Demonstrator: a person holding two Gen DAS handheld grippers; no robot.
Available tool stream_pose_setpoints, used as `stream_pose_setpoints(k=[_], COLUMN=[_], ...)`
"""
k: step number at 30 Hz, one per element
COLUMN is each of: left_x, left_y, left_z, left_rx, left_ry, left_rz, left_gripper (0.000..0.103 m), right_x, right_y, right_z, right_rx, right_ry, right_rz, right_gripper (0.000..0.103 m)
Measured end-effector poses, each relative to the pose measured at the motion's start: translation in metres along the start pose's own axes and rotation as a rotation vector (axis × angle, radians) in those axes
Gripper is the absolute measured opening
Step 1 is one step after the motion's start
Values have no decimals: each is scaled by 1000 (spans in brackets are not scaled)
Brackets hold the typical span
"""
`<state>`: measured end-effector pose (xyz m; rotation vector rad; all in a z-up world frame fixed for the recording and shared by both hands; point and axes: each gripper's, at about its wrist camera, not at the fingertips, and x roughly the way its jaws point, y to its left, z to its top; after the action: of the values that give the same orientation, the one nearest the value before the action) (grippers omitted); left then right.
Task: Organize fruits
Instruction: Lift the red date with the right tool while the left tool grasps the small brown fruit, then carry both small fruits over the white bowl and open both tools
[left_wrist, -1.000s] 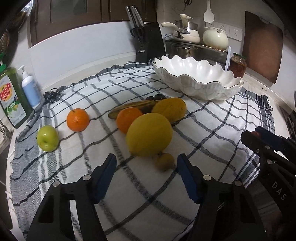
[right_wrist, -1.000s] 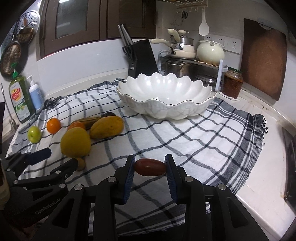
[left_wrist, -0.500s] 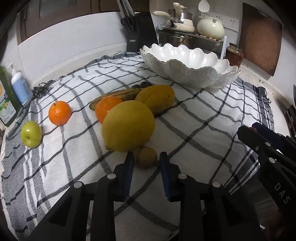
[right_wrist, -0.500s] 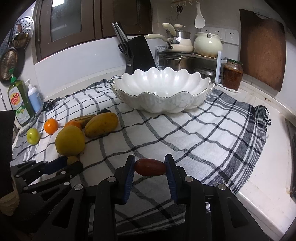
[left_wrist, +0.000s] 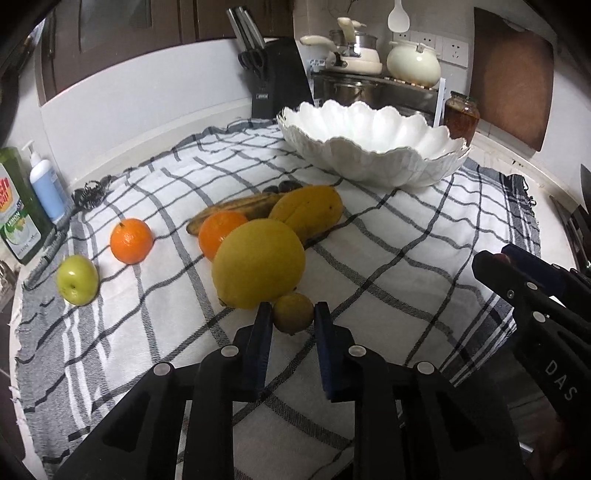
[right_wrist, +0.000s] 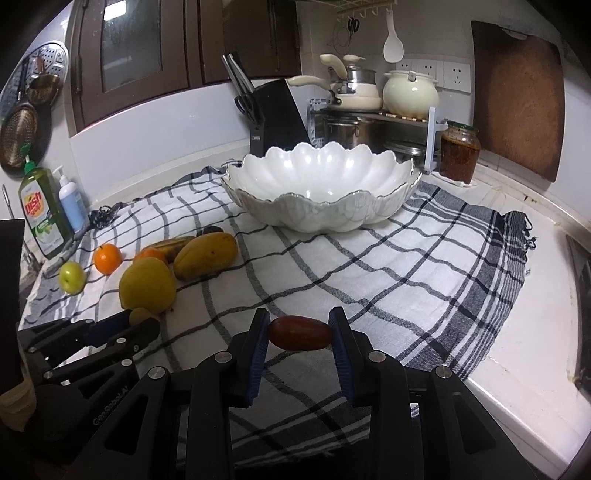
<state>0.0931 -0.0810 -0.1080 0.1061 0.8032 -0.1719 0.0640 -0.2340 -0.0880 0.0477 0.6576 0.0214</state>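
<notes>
In the left wrist view the left gripper (left_wrist: 293, 319) sits at lower centre, its jaws closed on a small brownish round fruit (left_wrist: 293, 311) that touches the big yellow fruit (left_wrist: 258, 263) just up-left of it. The white bowl (left_wrist: 399, 170), the likely destination, lies well apart toward the upper right. In the right wrist view the right gripper (right_wrist: 299, 332) clamps a dark red oval fruit (right_wrist: 299, 333), long axis crosswise between the pads, with the bowl straight above in frame, so the right hand looks nearer
</notes>
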Motion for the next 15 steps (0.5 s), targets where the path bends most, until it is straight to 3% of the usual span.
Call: stream_pose_setpoints(k=[15], left_x=[-35], left_y=[-2], left_z=[31], left_rx=[15], left_ry=[-113], left_rz=[-12], left_gripper=[23], right_x=[-27], right_y=[1], right_z=[28], right_rx=[-14], right_ry=[-98], right_rz=[-10], right_gripper=[34])
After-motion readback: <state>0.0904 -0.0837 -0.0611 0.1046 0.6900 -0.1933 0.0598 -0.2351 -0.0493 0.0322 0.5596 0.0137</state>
